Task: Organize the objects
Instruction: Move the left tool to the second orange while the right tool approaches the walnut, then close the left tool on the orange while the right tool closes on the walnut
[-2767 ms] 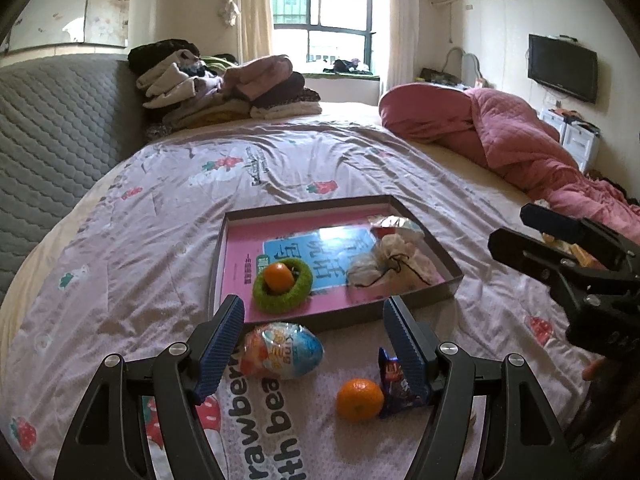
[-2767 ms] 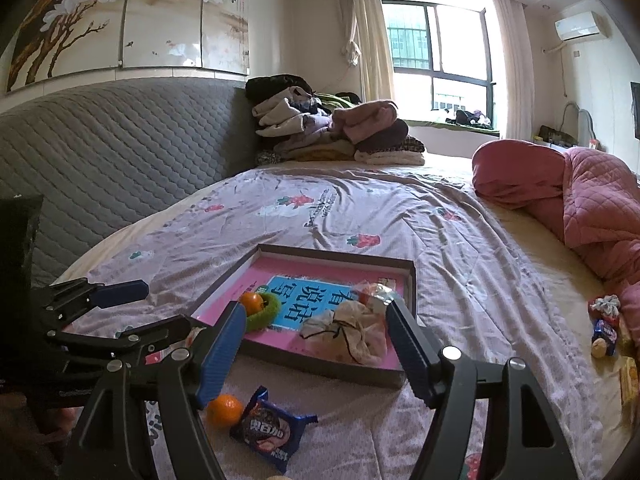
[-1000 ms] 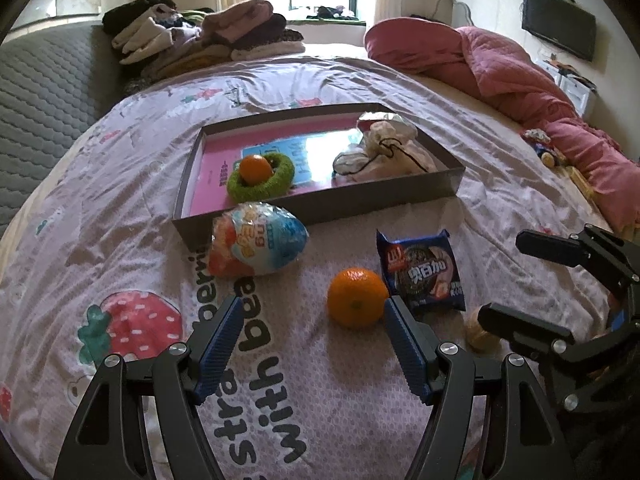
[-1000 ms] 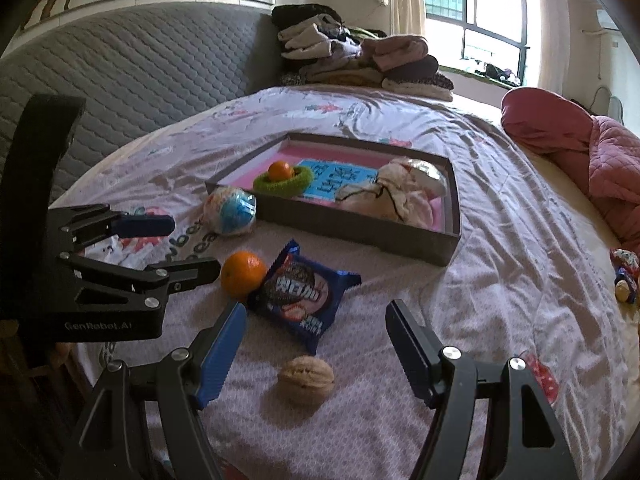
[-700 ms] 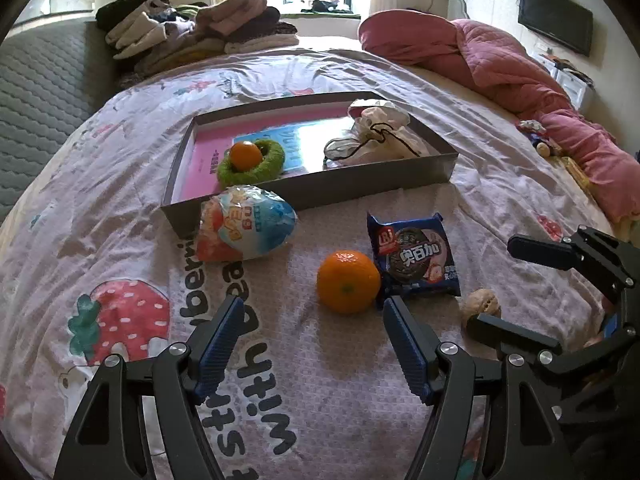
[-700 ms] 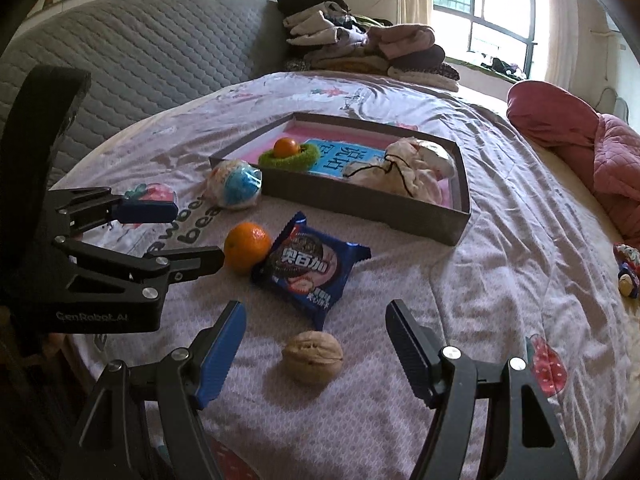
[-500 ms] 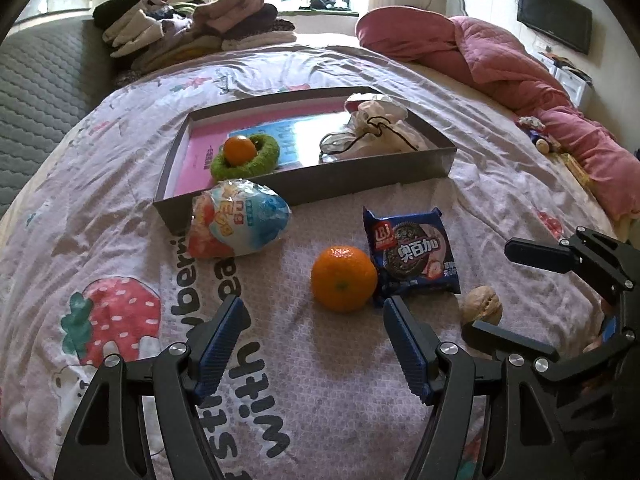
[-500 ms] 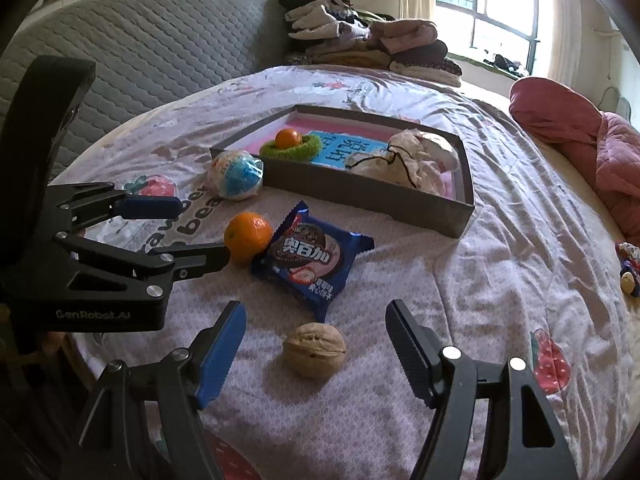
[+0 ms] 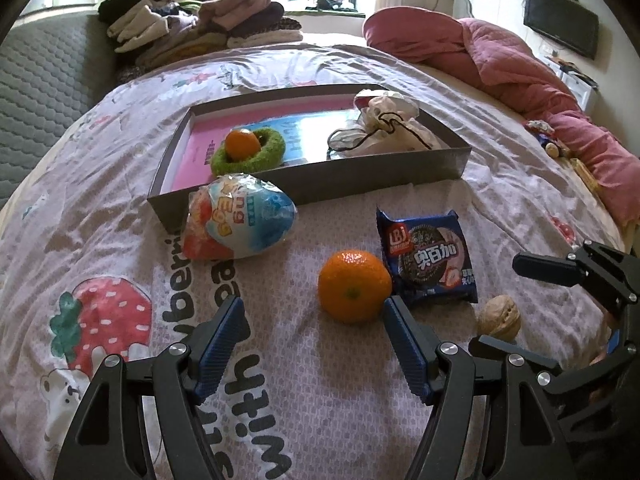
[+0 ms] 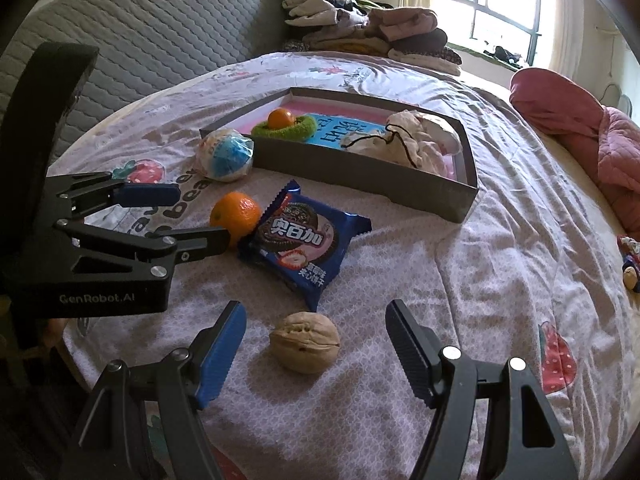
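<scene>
Both grippers have dropped closer to the bedspread since the earlier frames, so the loose things now fill the lower half of each view. Low in the left wrist view, the orange [image 9: 354, 286] sits just ahead of the left gripper [image 9: 312, 330], whose blue-padded fingers are spread wide and pinch nothing. Touching the orange's right side lies the blue cookie packet [image 9: 430, 258], and right of that, near the right edge, the walnut [image 9: 499, 318]. At bottom centre of the right wrist view, the walnut [image 10: 305, 342] lies between the spread, empty fingers of the right gripper [image 10: 314, 334], touching neither. Left of centre in the left wrist view, a wrapped egg-shaped toy [image 9: 240, 216] rests against the front wall of the grey box [image 9: 360, 178]. Inside the box are a second orange [image 9: 242, 145] in a green ring [image 9: 272, 156] and a crumpled cloth bag [image 9: 386, 130]. Everything rests on the bedspread [image 9: 120, 160], with folded clothes [image 9: 200, 28] at upper left.
</scene>
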